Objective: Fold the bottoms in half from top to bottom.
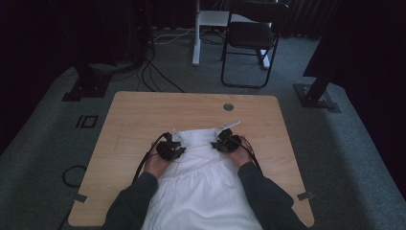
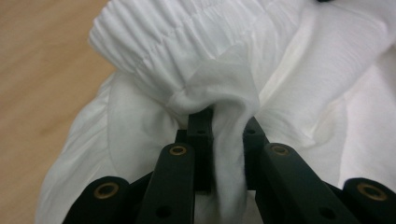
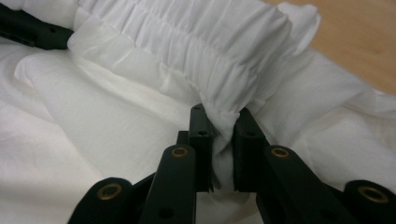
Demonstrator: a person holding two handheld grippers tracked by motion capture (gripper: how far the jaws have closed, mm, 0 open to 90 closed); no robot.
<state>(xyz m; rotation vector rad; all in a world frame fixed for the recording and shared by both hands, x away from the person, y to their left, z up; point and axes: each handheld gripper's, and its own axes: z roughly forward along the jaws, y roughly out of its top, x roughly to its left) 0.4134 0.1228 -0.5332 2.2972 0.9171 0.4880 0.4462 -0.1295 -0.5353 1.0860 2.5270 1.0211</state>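
Dim room around me, grey carpet, a black chair (image 1: 250, 40) pushed back beyond the far edge, and the wooden table (image 1: 143, 115) bare except for the white garment (image 1: 198, 187) spread down its middle toward my side. It lay flat, its gathered elastic waistband (image 1: 201, 135) at the far end and the skirt of it running off the near edge under my forearms.

I judged the cloth thin, light and limp: it would sag wherever I did not hold it, and a single layer could slip out of smooth jaws. The ruched band seemed the best purchase, thicker and stitched, so I had taken hold at its two corners.

My left gripper (image 2: 219, 140) was clamped on a pinch of fabric just below the waistband (image 2: 187, 42), the fold bunched up between the jaws. My right gripper (image 3: 223, 135) was closed on the band's (image 3: 196, 32) other end, the pleats squeezed tight between the jaws.

From above, both hands sat low on the garment, left (image 1: 155, 163) and right (image 1: 242, 155), knuckles up, forearms angling in from the near edge, grippers (image 1: 170, 148) (image 1: 225, 142) pointing away from me.
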